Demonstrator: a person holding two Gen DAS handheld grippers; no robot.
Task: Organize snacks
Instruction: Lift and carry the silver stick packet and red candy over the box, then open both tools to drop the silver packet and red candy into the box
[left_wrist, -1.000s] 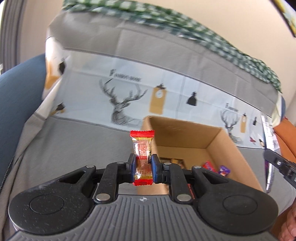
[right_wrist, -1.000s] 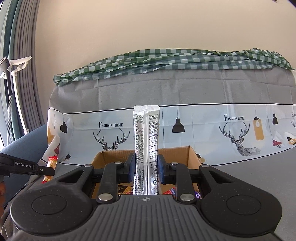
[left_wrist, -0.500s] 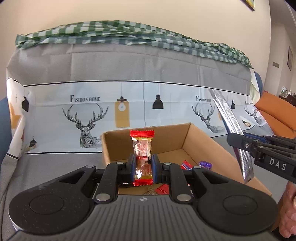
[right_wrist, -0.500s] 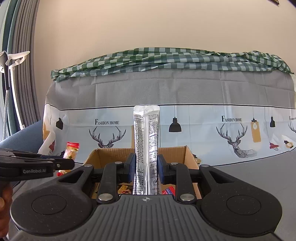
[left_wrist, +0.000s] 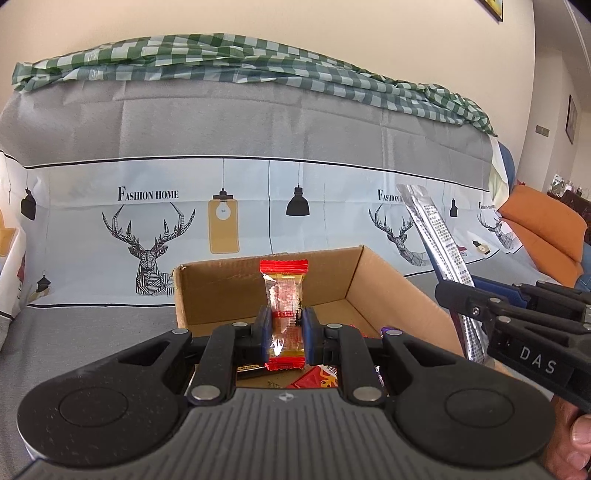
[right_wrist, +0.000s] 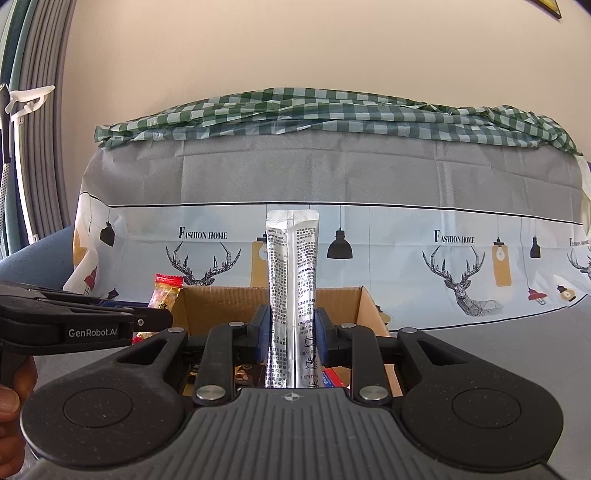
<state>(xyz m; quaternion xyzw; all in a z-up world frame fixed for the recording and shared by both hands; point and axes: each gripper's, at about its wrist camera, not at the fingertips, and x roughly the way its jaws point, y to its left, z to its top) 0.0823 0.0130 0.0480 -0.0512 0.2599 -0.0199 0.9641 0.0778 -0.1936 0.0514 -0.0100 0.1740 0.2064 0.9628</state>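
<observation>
My left gripper (left_wrist: 286, 334) is shut on a small red-ended candy wrapper (left_wrist: 283, 295) held upright over the near edge of an open cardboard box (left_wrist: 391, 284). My right gripper (right_wrist: 291, 338) is shut on a tall silver sachet (right_wrist: 291, 273), upright above the same box (right_wrist: 218, 306). Several loose snacks (left_wrist: 317, 376) lie in the box bottom. The right gripper with its sachet (left_wrist: 439, 251) shows at the right of the left wrist view. The left gripper with its candy (right_wrist: 164, 295) shows at the left of the right wrist view.
The box sits on a sofa seat under a grey cover (left_wrist: 85, 332) printed with deer and lamps. A green checked cloth (right_wrist: 332, 110) lies along the sofa back. An orange cushion (left_wrist: 543, 236) is at far right. Curtains (right_wrist: 33, 110) hang at left.
The left gripper has swung right to face the box squarely and moved nearer the right gripper. The right gripper has come slightly closer to the box. Both still hold their snacks.
</observation>
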